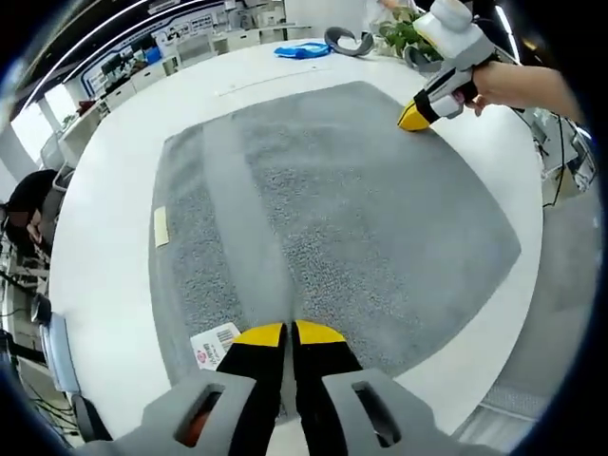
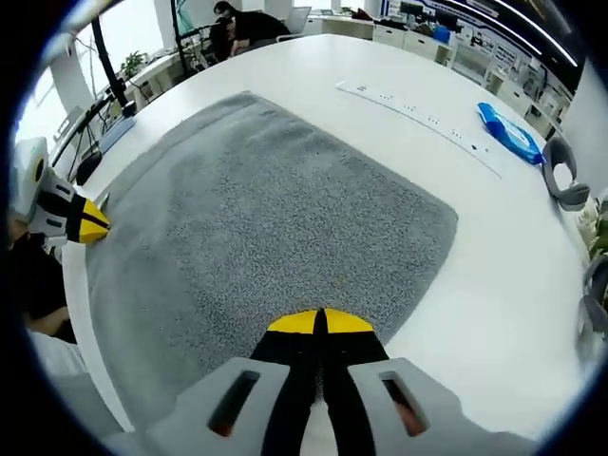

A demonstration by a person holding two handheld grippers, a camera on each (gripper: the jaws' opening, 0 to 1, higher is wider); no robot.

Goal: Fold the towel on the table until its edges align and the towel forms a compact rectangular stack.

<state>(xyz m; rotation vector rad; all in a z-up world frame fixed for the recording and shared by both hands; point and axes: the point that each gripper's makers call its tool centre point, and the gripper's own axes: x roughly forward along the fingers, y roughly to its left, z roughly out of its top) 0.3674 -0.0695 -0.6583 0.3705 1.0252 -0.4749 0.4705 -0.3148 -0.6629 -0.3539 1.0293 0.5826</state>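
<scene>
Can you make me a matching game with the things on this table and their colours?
Things:
1. towel
2. table
3. tips of the left tongs
4. bag at the far side of the table

Colours:
A. blue
B. yellow
C. grey
D. white

Right pairs: 1-C, 2-D, 3-B, 4-A.
</scene>
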